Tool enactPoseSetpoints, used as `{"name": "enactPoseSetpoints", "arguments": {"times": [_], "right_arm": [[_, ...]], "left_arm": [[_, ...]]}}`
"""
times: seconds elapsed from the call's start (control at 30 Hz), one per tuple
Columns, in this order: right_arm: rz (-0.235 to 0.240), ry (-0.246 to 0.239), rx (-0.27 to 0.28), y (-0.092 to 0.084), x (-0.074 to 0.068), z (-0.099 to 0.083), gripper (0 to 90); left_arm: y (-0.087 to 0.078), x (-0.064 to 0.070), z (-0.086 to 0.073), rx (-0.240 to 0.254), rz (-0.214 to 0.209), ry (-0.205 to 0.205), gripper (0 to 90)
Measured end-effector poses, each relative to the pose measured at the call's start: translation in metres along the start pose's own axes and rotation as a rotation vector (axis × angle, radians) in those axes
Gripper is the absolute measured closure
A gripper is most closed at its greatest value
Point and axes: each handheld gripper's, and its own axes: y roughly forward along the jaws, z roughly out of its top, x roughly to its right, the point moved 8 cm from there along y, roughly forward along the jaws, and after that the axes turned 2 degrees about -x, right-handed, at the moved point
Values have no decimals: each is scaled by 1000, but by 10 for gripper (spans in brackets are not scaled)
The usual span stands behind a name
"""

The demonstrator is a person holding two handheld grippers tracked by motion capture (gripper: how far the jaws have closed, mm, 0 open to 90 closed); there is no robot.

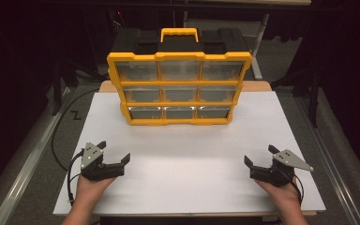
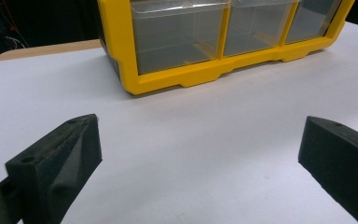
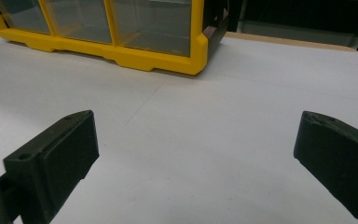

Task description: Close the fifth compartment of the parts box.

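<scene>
High view: a yellow drawer organizer (image 1: 179, 82) stands upright at the desk's (image 1: 187, 164) far edge, rigid plastic and probably bulky, best lifted by its top handle (image 1: 179, 33). The left gripper (image 1: 115, 152) and right gripper (image 1: 258, 156) rest near the front corners, jaws spread, empty. Left gripper view: clear drawers (image 2: 179, 35) look slippery. Right gripper view: jaws wide, organizer well apart.

Room: dim, dark surroundings. Desk (image 1: 272, 140): white board top over wooden edge, evenly lit. Floor (image 1: 23, 154): grey carpet, with metal rail (image 1: 26, 168) at left. Black cable (image 1: 58, 131) on floor. Dark furniture legs (image 1: 314, 93) behind.
</scene>
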Motion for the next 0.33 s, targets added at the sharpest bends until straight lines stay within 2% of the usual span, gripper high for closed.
{"name": "enactPoseSetpoints", "arguments": {"times": [0.33], "right_arm": [[0, -7, -2, 1, -1, 0, 11]], "left_arm": [[0, -1, 0, 2, 5, 5, 0]]}}
